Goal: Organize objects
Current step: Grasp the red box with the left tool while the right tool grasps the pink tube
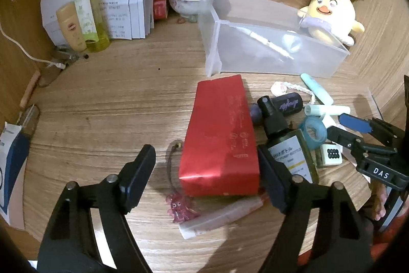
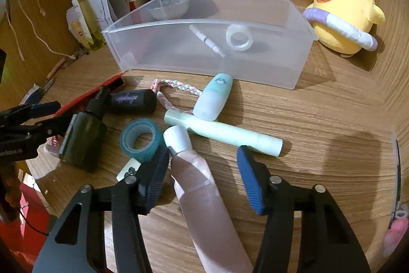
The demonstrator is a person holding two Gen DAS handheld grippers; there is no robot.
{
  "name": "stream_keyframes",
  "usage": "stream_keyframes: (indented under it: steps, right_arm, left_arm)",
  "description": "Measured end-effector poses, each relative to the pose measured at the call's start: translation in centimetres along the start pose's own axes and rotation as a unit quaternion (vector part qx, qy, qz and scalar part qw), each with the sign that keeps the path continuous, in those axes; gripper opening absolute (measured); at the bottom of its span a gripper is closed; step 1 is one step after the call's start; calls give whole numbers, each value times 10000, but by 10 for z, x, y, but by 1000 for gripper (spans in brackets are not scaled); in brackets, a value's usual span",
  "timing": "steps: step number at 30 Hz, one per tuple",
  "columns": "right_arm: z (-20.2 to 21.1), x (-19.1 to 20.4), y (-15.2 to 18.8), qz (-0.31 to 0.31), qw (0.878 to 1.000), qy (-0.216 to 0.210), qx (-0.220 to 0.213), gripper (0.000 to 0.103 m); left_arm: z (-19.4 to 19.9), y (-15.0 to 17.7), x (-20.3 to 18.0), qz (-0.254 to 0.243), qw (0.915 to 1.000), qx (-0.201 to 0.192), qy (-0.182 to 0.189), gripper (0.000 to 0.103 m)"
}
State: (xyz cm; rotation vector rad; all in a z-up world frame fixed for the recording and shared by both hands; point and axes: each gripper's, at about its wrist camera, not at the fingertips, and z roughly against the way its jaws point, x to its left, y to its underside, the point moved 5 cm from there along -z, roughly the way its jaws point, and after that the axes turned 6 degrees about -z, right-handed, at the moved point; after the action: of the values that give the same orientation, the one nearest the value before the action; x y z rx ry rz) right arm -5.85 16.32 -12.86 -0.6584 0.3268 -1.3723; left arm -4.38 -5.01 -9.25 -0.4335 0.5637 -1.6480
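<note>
both tools gape wide, left tool (image 1: 207,170) around a red box (image 1: 219,137), right tool (image 2: 203,170) around a pink tube (image 2: 202,198), on the cluttered wood-grain bench (image 1: 107,104)

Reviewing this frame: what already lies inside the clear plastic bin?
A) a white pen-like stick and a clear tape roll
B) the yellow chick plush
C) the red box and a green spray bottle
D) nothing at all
A: inside the clear plastic bin, a white pen-like stick and a clear tape roll lie on the bottom.
</note>
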Motion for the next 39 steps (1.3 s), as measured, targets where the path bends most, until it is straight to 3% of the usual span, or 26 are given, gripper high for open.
stream_keyframes:
  steps: [5, 7, 12, 22, 31, 39]
  right_arm:
    - [-1, 3, 0, 69, 10000, -12, -10, 44]
    - [-2, 7, -1, 147, 9999, 5, -22, 42]
    - [-4, 10, -3, 207, 9998, -46, -37, 22]
    - [15, -2, -12, -82, 9993, -31, -363, 18]
    - [55, -13, -45, -223, 9944, 47, -1035, 18]
    - [78, -14, -72, -269, 9879, 61, -1528, 18]
  left_arm:
    - [-5, -1, -4, -99, 9999, -13, 139, 71]
    - [-9, -2, -5, -110, 9997, 34, 225, 61]
    - [-8, -3, -1, -29, 9998, -68, 187, 57]
    - [26, -13, 14, 52, 9981, -586, -153, 57]
    - [51, -33, 11, 67, 9947, -1012, -157, 57]
    - [67, -62, -8, -31, 9893, -1456, 55, 57]
